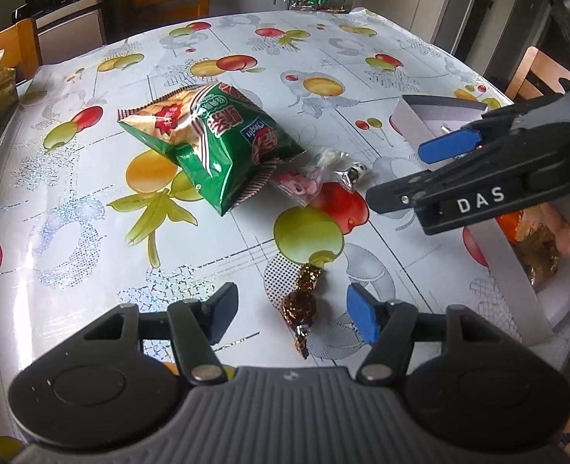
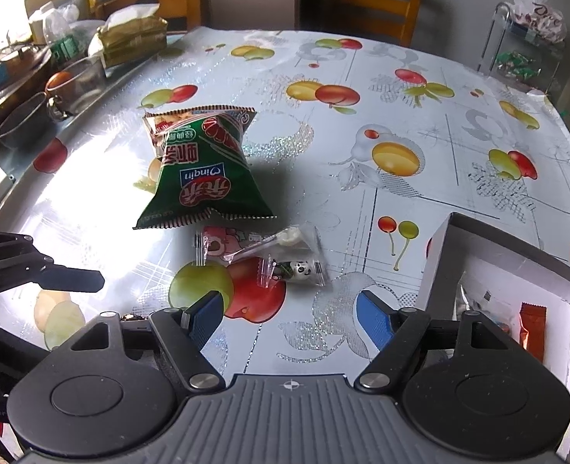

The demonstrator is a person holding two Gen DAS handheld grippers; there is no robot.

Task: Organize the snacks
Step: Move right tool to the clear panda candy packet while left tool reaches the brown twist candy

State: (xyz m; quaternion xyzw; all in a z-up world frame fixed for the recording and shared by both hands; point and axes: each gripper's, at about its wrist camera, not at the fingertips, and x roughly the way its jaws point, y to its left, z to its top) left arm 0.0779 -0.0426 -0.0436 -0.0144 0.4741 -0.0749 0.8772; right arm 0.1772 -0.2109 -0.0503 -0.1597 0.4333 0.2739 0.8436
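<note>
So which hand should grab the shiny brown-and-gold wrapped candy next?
Probably the left. The left gripper is open with the brown-and-gold foil-wrapped candy lying right between its fingers. The right gripper is open too, but over bare fruit-print tablecloth, nearer the white cardboard box.

The table [image 1: 91, 201] wears a glossy fruit-print cloth. On it lie a green snack bag [image 1: 211, 135], two clear-wrapped sweets [image 2: 261, 251], a foil-wrapped candy [image 1: 302, 305] and an open white box [image 2: 439, 255].
</note>
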